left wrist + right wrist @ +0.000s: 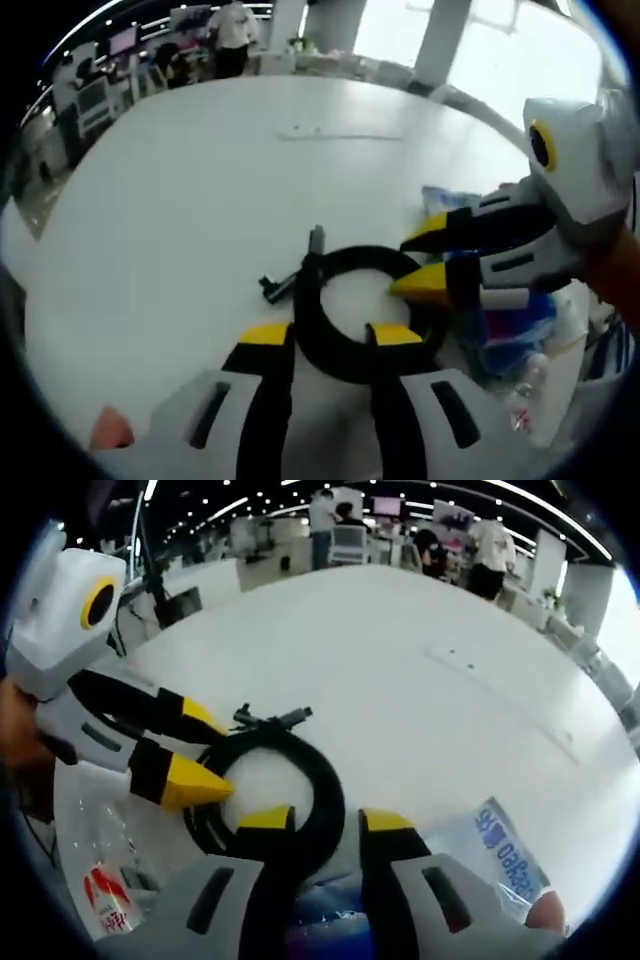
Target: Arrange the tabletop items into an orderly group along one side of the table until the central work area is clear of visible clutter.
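White tabletop (180,190) in open-plan office; both hand-held grippers, left (330,335) and right (315,820), jaws parted around coiled black cable (355,305).

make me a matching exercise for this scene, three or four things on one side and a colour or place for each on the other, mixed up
Things:
1. coiled cable
2. table
3. left tool
4. blue packet

Colours or places:
A. white, wide and mostly bare
B. black, coiled in a ring on the table
C. lying beside the right tool, printed with white letters
D. yellow-tipped, closing in on the near side of the ring

Pairs: 1-B, 2-A, 3-D, 4-C
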{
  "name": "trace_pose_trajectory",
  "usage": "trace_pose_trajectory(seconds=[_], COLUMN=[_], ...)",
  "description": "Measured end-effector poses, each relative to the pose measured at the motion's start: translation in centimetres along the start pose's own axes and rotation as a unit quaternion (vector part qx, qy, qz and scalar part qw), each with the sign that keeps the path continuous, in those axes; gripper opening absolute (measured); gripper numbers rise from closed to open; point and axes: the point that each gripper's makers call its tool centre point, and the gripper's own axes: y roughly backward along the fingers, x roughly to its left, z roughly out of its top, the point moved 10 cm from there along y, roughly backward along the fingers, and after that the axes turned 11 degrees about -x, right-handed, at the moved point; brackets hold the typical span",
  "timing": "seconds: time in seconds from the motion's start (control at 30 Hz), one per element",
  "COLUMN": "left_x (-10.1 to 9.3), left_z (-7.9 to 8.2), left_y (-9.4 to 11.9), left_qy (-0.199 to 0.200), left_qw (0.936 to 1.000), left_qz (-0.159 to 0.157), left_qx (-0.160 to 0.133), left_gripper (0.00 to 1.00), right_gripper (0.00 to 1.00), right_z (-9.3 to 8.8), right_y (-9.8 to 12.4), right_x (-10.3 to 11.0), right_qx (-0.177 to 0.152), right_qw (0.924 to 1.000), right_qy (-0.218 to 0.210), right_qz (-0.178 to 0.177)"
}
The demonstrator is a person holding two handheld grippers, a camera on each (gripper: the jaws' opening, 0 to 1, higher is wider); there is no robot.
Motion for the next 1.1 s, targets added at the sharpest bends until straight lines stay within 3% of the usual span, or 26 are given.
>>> trace_pose_trajectory(seconds=[0.4,0.63,1.1], left_x=[0.0,0.08,0.19], left_z=[-0.16,-0.14,0.3], left_y=[-0.02,0.07,0.48], left_qy=[0.002,0.013,0.006], left_qw=[0.9998,0.9994,0.9985], left_qz=[0.017,0.032,0.05], left_qx=[-0.009,-0.009,-0.023], left_gripper=[0.19,0.14,0.07], right_gripper=[0.15,0.07,0.05], right_z=[0.07,0.27,0.85], right_y=[-0.23,0.13,0.52], right_x=[0.31,0.14,0.2], right_qx=[0.001,-0.01,-0.023], right_qw=[0.9999,0.9997,0.9994], right_qy=[0.008,-0.011,-0.014], right_qz=[-0.012,-0.019,-0.022])
